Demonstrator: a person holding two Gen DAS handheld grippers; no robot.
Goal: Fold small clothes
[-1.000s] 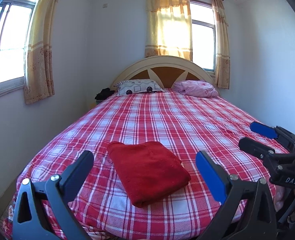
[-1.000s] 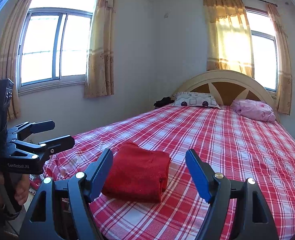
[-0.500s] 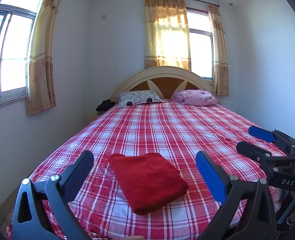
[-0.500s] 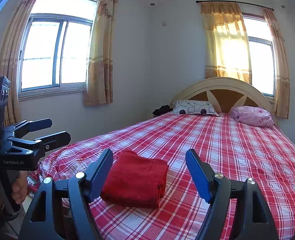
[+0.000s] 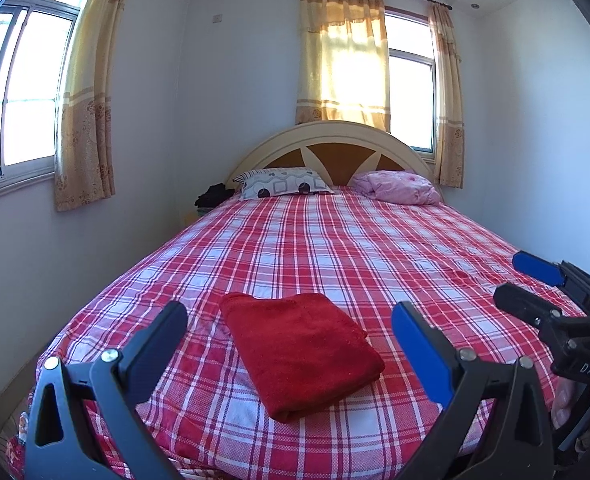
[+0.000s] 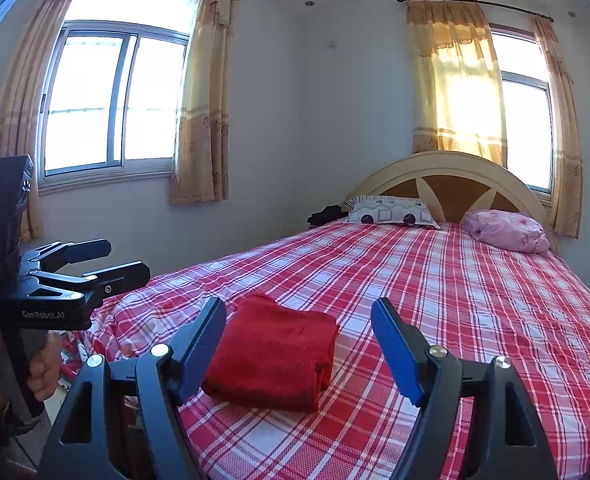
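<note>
Now we hold both tools low at the foot of a wide bed (image 5: pixel 335 240) covered with a red-and-white checked sheet, and neither touches anything. Our left gripper (image 5: pixel 291 340), black with blue pads on the inner faces of its fingers, has its jaws spread wide with only air between them; in its own view the folded red fleece garment (image 5: pixel 299 352) lies beyond the fingertips, flat on the sheet near the bed's foot edge, a neat thick rectangle turned a little askew to the checks. Our right gripper (image 6: pixel 299 344), of the same build, is likewise spread apart and carries nothing; from its camera the red bundle shows its stacked folded edges toward us, just past the left finger (image 6: pixel 199 348). Each tool shows in the other's view: the right one at the right edge of the left camera's picture, the left one at the left edge of the right camera's, where a hand (image 6: pixel 45 364) wraps its handle. At the head of the bed a patterned white pillow (image 5: pixel 283 182) and a crumpled pink quilt (image 5: pixel 399 186) lie before a curved cream headboard (image 5: pixel 335 140).
</note>
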